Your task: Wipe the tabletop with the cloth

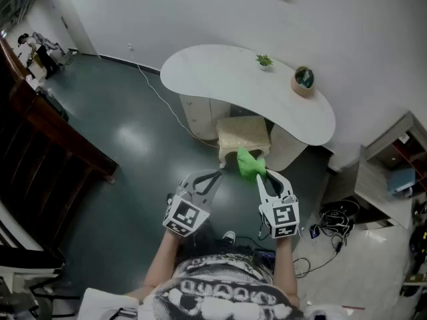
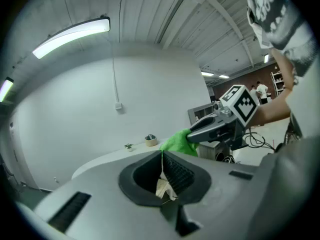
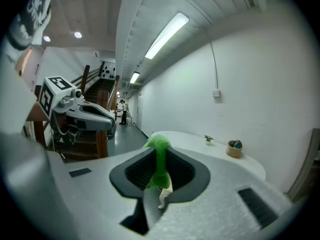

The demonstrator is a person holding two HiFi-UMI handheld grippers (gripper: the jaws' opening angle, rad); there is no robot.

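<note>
Patterned shirt (image 1: 220,299) fills the bottom edge of the head view, with 2 grippers held out in front at about waist height. The right gripper (image 1: 260,174) has its jaws clamped on the green cloth (image 1: 249,165). The cloth bunches out past the tips, and the right gripper view shows it pinched in a narrow strip between the pads. The left gripper (image 1: 215,175) has its jaws together with nothing from the scene in them.

The white tabletop (image 1: 227,79) lies well apart from both grippers, with a beige stool (image 1: 243,135) tucked under its near edge. A small plant (image 1: 265,61) and a round pot (image 1: 303,80) stand near its far edge.

Judgement: wiping is not yet started; the step is bringing the cloth to the table. To do it well:
- Step in past the stool.
- Lower the loose bunch flat onto the bare near part of the tabletop.
- Press lightly so cloth, not jaw tips, rubs the surface.
- Sweep in overlapping passes, going around the plant and pot.
</note>
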